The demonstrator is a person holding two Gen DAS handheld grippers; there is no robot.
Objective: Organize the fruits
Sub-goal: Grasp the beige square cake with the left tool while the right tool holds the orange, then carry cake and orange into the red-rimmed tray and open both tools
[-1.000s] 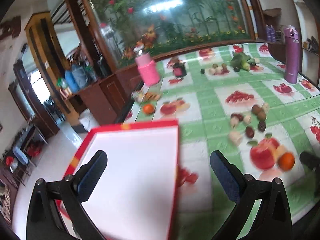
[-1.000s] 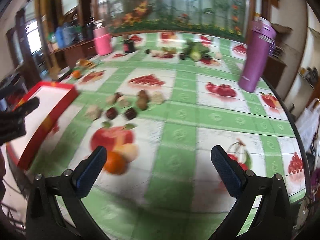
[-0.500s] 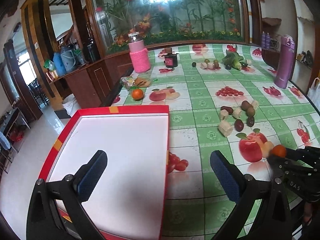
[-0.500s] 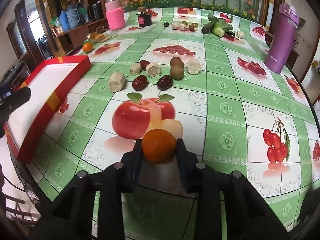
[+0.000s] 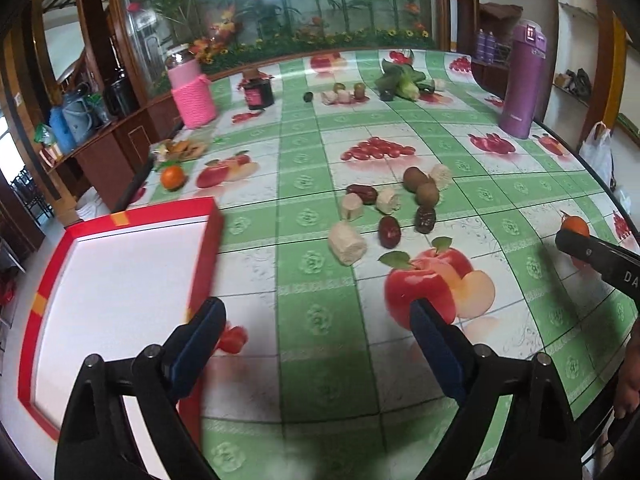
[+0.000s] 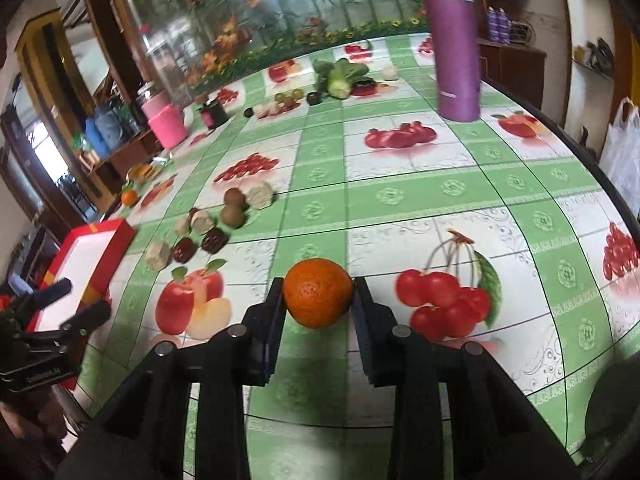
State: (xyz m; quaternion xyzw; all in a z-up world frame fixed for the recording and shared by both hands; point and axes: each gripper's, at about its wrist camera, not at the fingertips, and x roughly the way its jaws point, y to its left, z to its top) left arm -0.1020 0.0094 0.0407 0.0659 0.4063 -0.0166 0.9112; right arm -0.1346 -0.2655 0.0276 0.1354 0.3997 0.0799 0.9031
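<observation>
My right gripper (image 6: 318,292) is shut on an orange (image 6: 318,293), held above the fruit-print tablecloth; the same orange (image 5: 575,226) and gripper (image 5: 576,236) show at the right edge of the left wrist view. My left gripper (image 5: 316,320) hangs over the table beside the red box (image 5: 120,220), its jaws closing with nothing between them. Several loose fruits lie mid-table: kiwis (image 5: 420,184), dark dates (image 5: 390,232) and pale chunks (image 5: 347,243). A second orange (image 5: 173,177) sits near the far left edge.
A purple flask (image 5: 522,80) stands at the right rear, a pink knitted jar (image 5: 192,94) and a dark jar (image 5: 258,90) at the left rear. Greens (image 5: 402,80) and more small fruits lie far back. A white bag (image 6: 624,144) hangs past the table's right edge.
My right gripper closed on the orange and lifted it, swinging right. My left gripper moved right from over the red box to over the tablecloth, and its jaws narrowed a little.
</observation>
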